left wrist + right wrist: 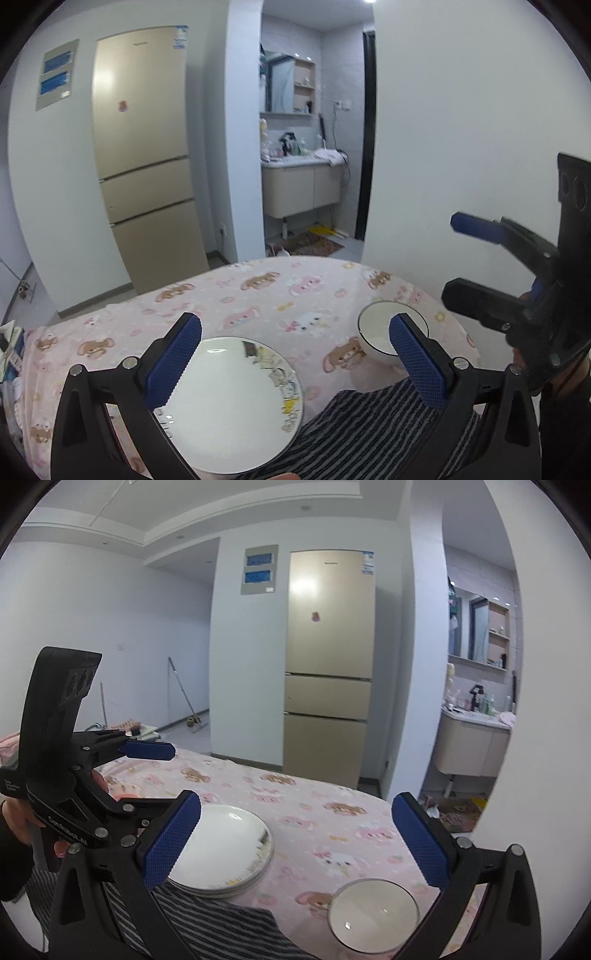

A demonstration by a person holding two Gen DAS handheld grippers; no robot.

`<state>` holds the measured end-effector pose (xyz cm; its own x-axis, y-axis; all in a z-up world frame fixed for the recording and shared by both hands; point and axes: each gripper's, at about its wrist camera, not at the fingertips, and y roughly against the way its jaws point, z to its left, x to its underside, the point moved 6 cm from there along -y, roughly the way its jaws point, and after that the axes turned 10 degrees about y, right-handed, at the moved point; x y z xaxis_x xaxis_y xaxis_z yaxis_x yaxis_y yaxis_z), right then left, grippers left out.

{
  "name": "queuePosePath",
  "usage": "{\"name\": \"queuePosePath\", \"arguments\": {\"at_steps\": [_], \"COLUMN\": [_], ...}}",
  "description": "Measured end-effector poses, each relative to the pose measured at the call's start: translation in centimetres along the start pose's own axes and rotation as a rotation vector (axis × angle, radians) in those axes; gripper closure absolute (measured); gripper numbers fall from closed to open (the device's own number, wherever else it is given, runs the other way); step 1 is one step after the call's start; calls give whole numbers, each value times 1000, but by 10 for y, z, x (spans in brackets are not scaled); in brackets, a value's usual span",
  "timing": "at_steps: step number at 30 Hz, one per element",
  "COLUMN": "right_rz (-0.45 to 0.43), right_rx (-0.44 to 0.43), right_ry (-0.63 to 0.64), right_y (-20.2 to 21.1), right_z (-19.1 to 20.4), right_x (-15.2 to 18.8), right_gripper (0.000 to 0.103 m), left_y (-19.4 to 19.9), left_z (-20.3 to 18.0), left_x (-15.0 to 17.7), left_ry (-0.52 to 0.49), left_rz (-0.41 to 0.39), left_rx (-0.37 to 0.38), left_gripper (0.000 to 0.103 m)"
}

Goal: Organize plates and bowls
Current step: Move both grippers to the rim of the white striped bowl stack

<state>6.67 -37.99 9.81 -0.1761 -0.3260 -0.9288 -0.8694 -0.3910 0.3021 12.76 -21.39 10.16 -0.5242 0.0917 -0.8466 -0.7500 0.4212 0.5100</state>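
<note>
Grippers gaping wide, left gripper (295,354) and right gripper (295,838), we hover empty over plates (221,849) at seven o'clock, bowl (373,908) at five; we reckon glazed rims may slip sideways.

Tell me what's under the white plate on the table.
In the right wrist view, more plate rims show beneath the top plate, so it tops a stack resting partly on the striped cloth. How many plates lie below is hidden.

Plate (236,406) partly behind left gripper (295,354) finger.
</note>
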Motion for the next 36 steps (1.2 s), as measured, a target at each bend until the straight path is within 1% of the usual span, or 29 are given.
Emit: {"name": "queuePosePath", "arguments": {"at_steps": [2,5,7,9,14,16,18,19,21,22,23,24,26,28,29,31,33,34,35,36], "right_rz": [21,52,84,115,193,220,247,264,304,318,334,354,372,403,412,440,441,442,439,435], "right_rx": [9,39,48,77,69,79,84,91,98,92,84,73,69,46,39,35,42,32,19,10], "right_ry": [-7,-23,-38,-57,-210,-285,-351,-368,-382,-389,-395,-398,-403,-410,-417,-414,-432,-452,-472,-495], "right_y": [1,-2,-5,-9,-18,-19,-21,-23,-27,-29,-32,-35,-40,-47,-51,-57,-59,-60,-62,-64], "right_z": [-10,-23,-33,-47,-87,-103,-117,-122,-126,-125,-125,-123,-121,-117,-115,-112,-115,-117,-119,-121], "right_x": [9,22,32,43,80,101,122,130,147,153,159,166,175,185,189,196,202,205,206,209], "right_gripper": [0,0,0,0,0,0,2,4,14,17,24,28,32,40,46,50,57,59,64,70], "left_y": [-13,-32,-45,-58,-94,-108,-120,-126,-138,-146,-154,-161,-177,-189,-194,-204,-212,-217,-221,-226], "left_z": [-6,-20,-31,-37,-45,-47,-49,-50,-52,-53,-55,-56,-62,-67,-69,-71,-69,-67,-67,-65], "left_x": [5,12,14,15,17,20,23,25,30,33,37,40,49,58,62,71,74,76,78,80], "left_ry": [-10,-33,-30,-12,80,99,106,104,98,91,91,94,85,73,69,60,73,84,93,107], "left_rz": [31,79,122,153,269,310,332,340,360,374,392,407,448,477,490,520,533,540,549,564], "left_rx": [5,33,71,93,170,180,178,177,169,166,166,167,177,175,175,176,166,160,157,157], "left_gripper": [0,0,0,0,0,0,0,1,6,8,10,10,19,23,27,32,34,36,37,42]}}
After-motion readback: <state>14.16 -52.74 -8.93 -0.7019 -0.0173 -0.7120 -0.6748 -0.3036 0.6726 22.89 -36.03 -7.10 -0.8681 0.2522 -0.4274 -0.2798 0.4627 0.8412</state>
